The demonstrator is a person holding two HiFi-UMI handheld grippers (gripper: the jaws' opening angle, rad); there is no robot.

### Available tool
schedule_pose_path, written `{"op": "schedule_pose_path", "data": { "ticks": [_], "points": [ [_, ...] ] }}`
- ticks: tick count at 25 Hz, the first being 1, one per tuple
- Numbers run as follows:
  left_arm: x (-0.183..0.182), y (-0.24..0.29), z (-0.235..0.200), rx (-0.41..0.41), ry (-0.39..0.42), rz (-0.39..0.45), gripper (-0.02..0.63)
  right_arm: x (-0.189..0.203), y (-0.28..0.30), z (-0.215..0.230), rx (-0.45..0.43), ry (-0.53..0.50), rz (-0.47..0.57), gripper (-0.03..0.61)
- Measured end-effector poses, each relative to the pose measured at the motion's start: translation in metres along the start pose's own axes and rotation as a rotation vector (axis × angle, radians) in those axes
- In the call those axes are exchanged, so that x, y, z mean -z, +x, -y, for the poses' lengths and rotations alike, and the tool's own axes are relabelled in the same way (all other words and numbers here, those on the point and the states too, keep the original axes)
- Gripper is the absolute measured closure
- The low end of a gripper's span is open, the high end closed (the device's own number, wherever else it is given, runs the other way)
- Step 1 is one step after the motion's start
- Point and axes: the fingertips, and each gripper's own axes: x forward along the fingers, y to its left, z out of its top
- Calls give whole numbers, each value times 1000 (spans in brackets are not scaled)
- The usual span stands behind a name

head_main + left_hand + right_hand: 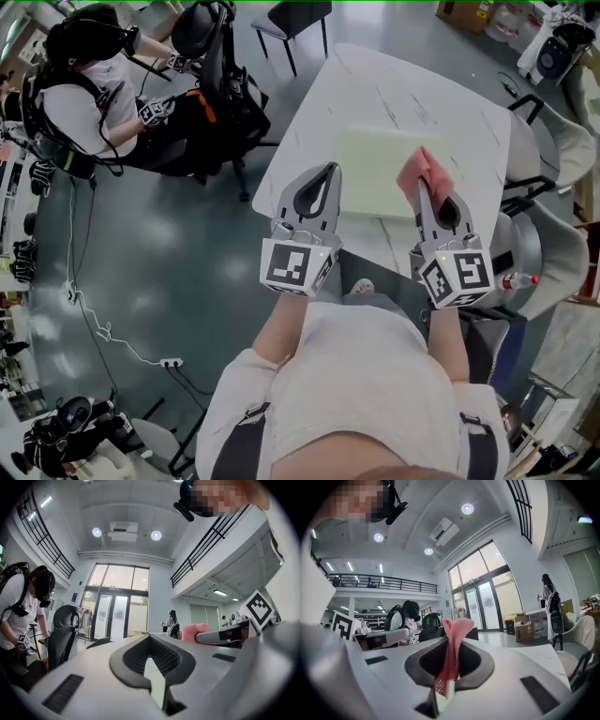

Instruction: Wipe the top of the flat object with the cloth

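Observation:
A pale green flat board [375, 171] lies on the white marble table [394, 89]. My right gripper [422, 184] is shut on a pink cloth [419, 171], held above the board's right part; in the right gripper view the cloth [453, 653] is pinched between the jaws and sticks up past them. My left gripper [331, 171] is shut with nothing in it, raised over the board's left edge. In the left gripper view its jaws [152, 663] point level across the room, and the pink cloth [196, 631] shows to the right.
A person with a headset [89, 89] sits at the left near a black office chair [220, 56]. A dark chair [295, 21] stands at the table's far end. White chairs [553, 253] flank the right side. A cable and power strip [169, 362] lie on the floor.

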Motion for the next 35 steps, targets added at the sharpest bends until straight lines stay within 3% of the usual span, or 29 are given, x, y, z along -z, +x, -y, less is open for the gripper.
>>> {"op": "schedule_pose_path", "data": {
  "ticks": [6, 13, 22, 29, 35],
  "points": [
    [7, 33, -40, 24, -32, -4, 601, 8, 52, 1, 22, 19, -37, 543],
    [25, 72, -95, 70, -26, -70, 601, 26, 126, 0, 51, 38, -118, 543],
    [59, 120, -154, 131, -85, -140, 601, 90, 214, -3, 53, 123, -333, 543],
    [85, 138, -176, 157, -127, -187, 601, 155, 242, 3, 77, 189, -519, 543],
    [95, 149, -188, 174, -157, -176, 601, 192, 256, 10, 107, 172, -663, 543]
  ]
}}
